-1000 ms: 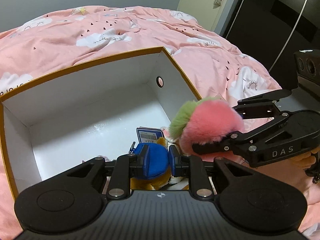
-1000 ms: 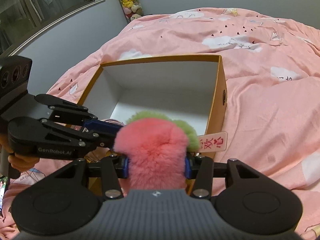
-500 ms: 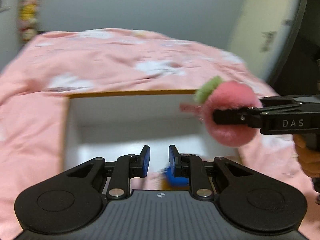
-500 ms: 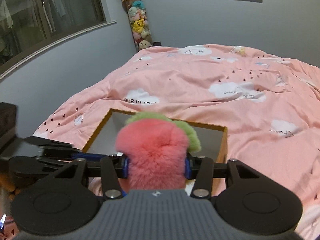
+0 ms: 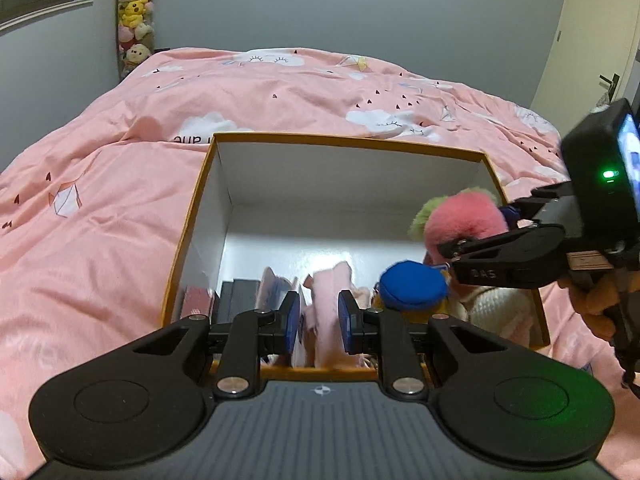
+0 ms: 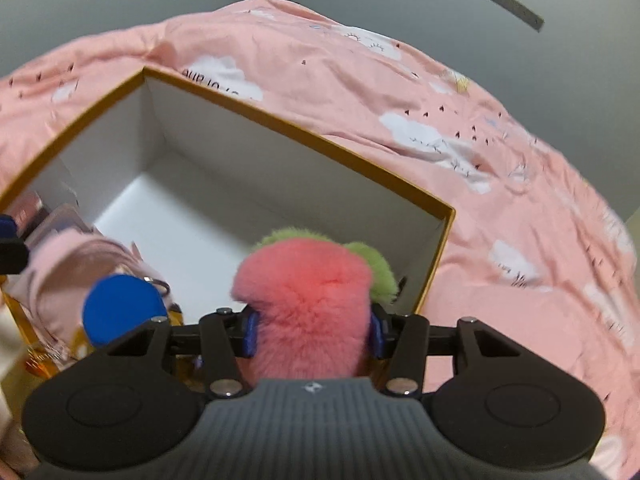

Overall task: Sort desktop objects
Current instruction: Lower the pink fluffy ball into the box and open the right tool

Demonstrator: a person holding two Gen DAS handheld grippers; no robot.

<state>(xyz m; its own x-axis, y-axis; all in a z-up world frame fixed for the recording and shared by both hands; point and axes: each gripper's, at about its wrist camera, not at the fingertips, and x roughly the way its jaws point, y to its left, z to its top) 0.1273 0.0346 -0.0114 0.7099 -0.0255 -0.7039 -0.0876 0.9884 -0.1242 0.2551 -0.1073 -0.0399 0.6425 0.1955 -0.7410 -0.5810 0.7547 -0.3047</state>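
An orange box with a white inside (image 5: 344,141) (image 6: 304,130) sits on a pink bed cover. My right gripper (image 6: 311,330) is shut on a fluffy pink and green pompom (image 6: 310,300) (image 5: 460,220) and holds it over the box's near right corner. My left gripper (image 5: 319,322) is open and empty above the box's near edge. A blue-capped yellow toy (image 5: 412,286) (image 6: 120,310) lies in the box by the pompom. A pink cloth item (image 5: 330,300) shows between the left fingers, lower in the box.
Dark flat items (image 5: 234,296) and a reddish one (image 5: 196,300) stand in the box's near left corner. The far half of the box floor (image 5: 320,240) is bare. Pink bedding (image 5: 100,220) surrounds the box. Plush toys (image 5: 134,20) hang in the wall corner.
My left gripper let go of the blue-capped toy, which now lies in the box, and opened and pulled back. My right gripper has carried the pompom over the box's right corner.
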